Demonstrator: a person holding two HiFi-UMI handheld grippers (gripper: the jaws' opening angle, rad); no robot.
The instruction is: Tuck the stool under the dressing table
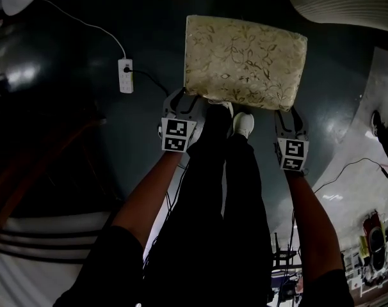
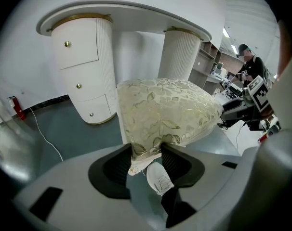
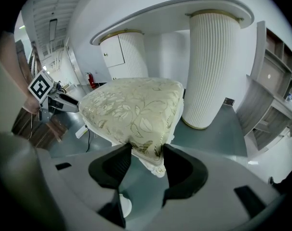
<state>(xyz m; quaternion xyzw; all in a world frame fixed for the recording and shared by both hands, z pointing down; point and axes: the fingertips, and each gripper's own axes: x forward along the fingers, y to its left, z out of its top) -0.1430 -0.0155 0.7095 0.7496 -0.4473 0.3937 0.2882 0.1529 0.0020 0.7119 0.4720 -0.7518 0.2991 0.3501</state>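
From above I can't see the legs of the stool [image 1: 245, 59] under its cushion; the dressing table [image 1: 347, 2] runs off the top edge.

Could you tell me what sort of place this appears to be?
Likely a lab or workshop staged as a bedroom: a white dressing table and cushioned stool, with open shelves and a person among equipment nearby.
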